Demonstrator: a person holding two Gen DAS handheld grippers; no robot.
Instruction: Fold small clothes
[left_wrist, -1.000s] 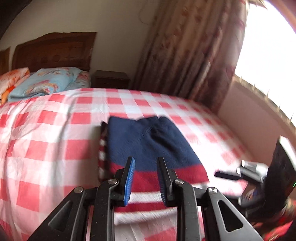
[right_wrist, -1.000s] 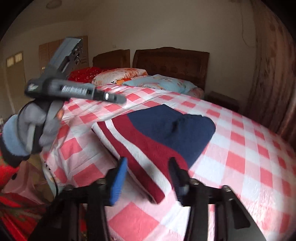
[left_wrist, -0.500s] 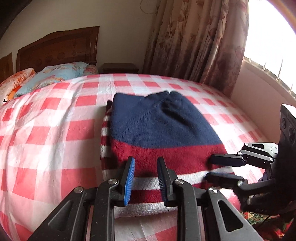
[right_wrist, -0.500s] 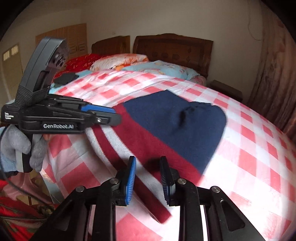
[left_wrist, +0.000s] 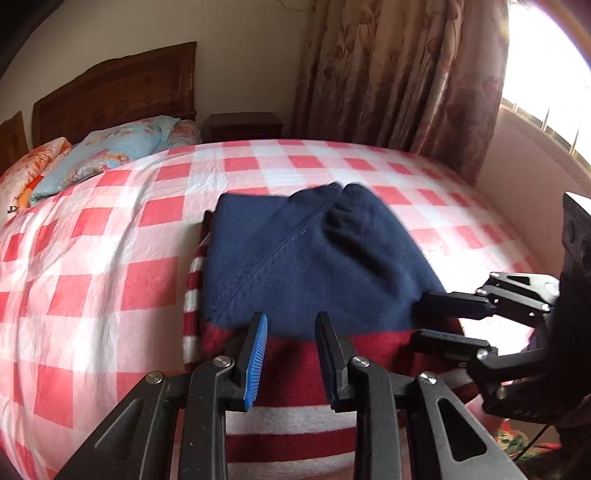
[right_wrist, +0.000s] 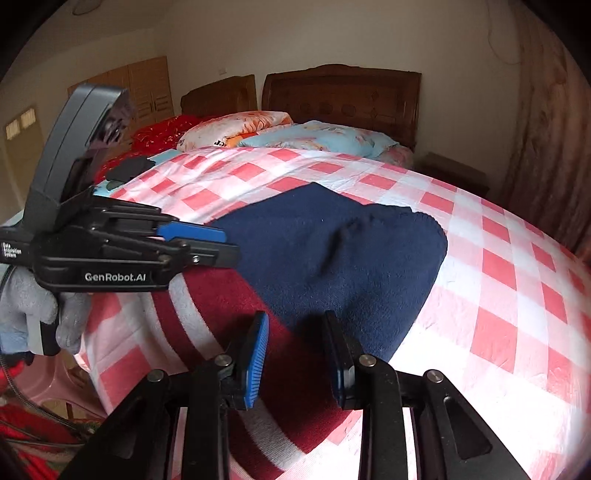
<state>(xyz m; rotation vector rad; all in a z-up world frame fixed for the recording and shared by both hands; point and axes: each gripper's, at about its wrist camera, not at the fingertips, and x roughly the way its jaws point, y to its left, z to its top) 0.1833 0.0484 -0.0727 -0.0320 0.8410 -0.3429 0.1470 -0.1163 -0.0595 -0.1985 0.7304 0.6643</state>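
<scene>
Both grippers advanced over the lengthwise-lying sweater (left_wrist: 310, 258).

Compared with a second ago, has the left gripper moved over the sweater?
Yes. The left gripper has advanced toward the headboard: its tips were over the sweater's red stripes and now reach the navy part, with nothing between them.

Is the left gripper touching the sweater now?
Cannot tell. In the left wrist view the left gripper has its jaws parted over the sweater, nothing between them; no view shows contact or a gap under the tips plainly.
</scene>
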